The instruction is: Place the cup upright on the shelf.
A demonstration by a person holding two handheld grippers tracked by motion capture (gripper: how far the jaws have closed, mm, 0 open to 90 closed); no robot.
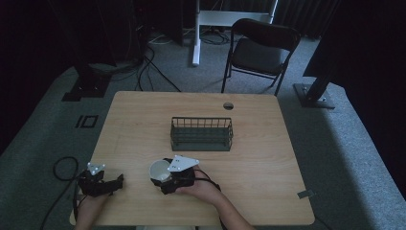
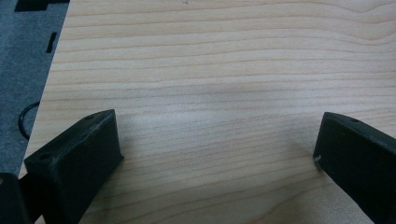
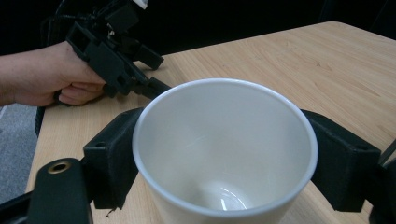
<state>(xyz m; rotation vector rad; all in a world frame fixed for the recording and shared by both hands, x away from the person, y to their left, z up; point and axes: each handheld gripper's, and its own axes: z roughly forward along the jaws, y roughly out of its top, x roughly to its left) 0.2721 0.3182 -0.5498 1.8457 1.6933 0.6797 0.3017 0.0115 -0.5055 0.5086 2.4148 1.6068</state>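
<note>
Right gripper (image 3: 219,154): jaws pressed against opposite sides of a white cup (image 3: 224,144), one black jaw on each flank of the wall just under the rim. Cup upright, mouth up, empty; glossy inside with a highlight at the bottom. In the high view the cup (image 1: 159,171) sits near the front edge of the wooden table (image 1: 258,158), roughly mid-width, with the right gripper (image 1: 165,178) around it and the hand (image 1: 201,190) behind. Cannot tell whether the cup base rests on the table or is just clear of it.

Left gripper (image 2: 217,154): jaws spread wide, nothing between them, bare wood below. It sits at the front left corner of the table (image 1: 101,183), well apart from the cup.

Dark wire basket (image 1: 201,134) stands mid-table, beyond the cup, empty as far as visible. Folding chair (image 1: 261,50) behind the far edge.

Step in hand, by judgement: grasp made, carry pending. Next move probably calls for lifting the cup clear, moving it forward over the basket rim, and lowering it upright inside without clipping the wires
</note>
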